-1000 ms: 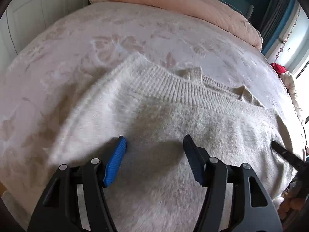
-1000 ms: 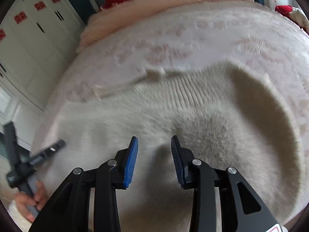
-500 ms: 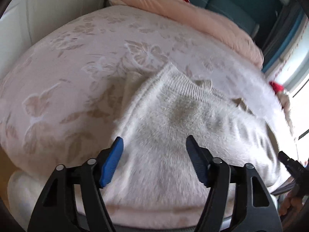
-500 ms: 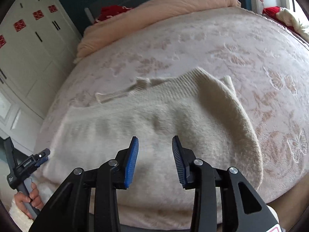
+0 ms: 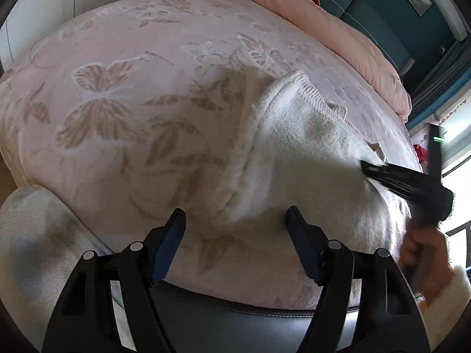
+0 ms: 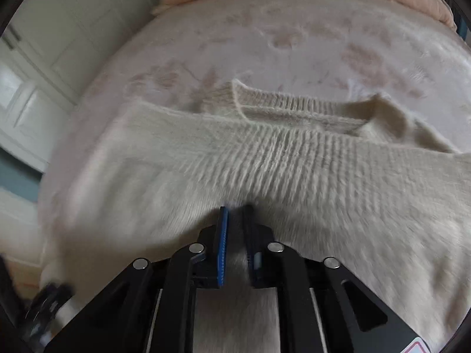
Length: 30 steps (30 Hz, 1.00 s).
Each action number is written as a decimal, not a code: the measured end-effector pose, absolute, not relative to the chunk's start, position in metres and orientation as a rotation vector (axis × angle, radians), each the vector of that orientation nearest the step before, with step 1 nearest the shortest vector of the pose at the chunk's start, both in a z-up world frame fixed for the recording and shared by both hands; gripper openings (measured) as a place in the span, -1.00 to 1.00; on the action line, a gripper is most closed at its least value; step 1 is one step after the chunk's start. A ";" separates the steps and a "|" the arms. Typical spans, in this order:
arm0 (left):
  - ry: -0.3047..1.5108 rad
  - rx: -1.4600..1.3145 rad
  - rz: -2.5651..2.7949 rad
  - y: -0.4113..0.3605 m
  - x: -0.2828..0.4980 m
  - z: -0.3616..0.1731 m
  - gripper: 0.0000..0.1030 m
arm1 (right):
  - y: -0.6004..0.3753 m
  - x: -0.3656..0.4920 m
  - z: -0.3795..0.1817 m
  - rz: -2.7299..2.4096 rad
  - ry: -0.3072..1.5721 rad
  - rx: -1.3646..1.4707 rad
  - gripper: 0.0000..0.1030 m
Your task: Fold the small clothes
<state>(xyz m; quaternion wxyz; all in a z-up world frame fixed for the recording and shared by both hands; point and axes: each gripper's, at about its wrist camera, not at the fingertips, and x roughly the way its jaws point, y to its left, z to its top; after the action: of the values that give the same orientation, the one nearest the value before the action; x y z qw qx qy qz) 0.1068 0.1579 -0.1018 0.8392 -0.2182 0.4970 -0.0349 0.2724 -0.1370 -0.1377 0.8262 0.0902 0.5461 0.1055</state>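
Sweater (image 6: 265, 158): one cream knit garment, lying on the pink bedspread (image 5: 123, 94) near the front edge of the bed. In the right wrist view it fills the lower half of the frame, with its ribbed band running from 9 o'clock to 3 o'clock across the centre. In the left wrist view it lies at 2 o'clock from the claw, bunched, with one ribbed corner raised toward 12 o'clock.

Claws: two, one per hand.

- Right claw (image 6: 235, 226): jaws drawn nearly together, pinching a fold of the sweater's fuzzy fabric between the two blue pads (image 6: 222, 244). The fabric runs down between the fingers toward 6 o'clock. In the left wrist view this claw appears as a blurred black shape at 3 o'clock, its tip on the sweater, carried by one hand (image 5: 424, 253) at 4 o'clock.
- Left claw (image 5: 235, 220): jaws wide apart, nothing held. Bedspread and the near edge of the sweater show in the gap – the pads do not press on either.

Bedspread: one, pink, printed with butterflies and leaves.

Duvet (image 5: 323, 20): one peach roll along the far side of the bed, at 1 o'clock in the left wrist view.

Wardrobe (image 6: 44, 58): white panelled doors at 10 o'clock in the right wrist view.
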 end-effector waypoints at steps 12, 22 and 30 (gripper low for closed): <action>1.072 -0.623 -0.157 0.149 0.113 -0.114 0.54 | -0.228 0.167 -0.073 0.068 0.990 0.372 -0.48; 1.064 -0.659 -0.088 0.141 0.116 -0.118 0.76 | -0.395 0.024 -0.110 -0.189 0.999 0.817 0.18; 1.076 -0.581 -0.068 0.134 0.129 -0.099 -0.42 | -0.388 0.045 -0.098 -0.137 0.841 0.844 -0.83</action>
<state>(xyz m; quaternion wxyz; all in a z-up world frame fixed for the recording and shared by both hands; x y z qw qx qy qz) 0.1285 0.1342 -0.0994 0.8183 -0.2727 0.5050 -0.0320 0.0448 -0.3885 -0.0980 0.8255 0.3972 0.3957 -0.0643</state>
